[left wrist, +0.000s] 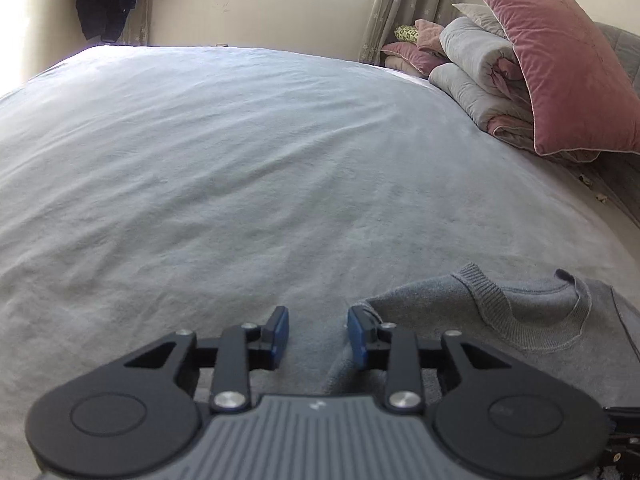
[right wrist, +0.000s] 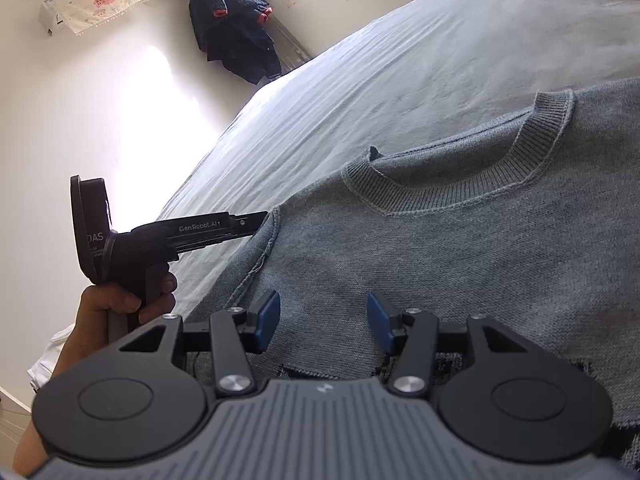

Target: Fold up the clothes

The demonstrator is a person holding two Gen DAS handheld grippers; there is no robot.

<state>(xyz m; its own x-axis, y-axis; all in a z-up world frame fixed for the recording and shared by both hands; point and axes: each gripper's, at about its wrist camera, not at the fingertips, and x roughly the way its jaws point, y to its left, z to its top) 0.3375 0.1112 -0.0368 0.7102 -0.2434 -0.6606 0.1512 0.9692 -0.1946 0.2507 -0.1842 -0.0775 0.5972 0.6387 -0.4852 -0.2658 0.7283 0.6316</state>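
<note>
Your left gripper (left wrist: 318, 334) was open, its right pad at the sweater's shoulder edge | your right gripper (right wrist: 323, 326) was open, over the chest | the grey sweater (right wrist: 460, 248) lay flat on the bed (left wrist: 240, 160), collar (right wrist: 460, 184) away from you | left gripper was nearer the edge, right nearer the middle.

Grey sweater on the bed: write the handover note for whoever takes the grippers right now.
Left gripper: open, holding nothing, low at the grey sweater's shoulder edge.
Right gripper: open, empty, over the sweater's chest below the collar.
Sweater lies spread on the bed sheet, collar toward the far side of the bed; pillows and folded quilts stacked at the head of the bed.
Done: no fold visible.
Left: grasp and fold it all.
</note>
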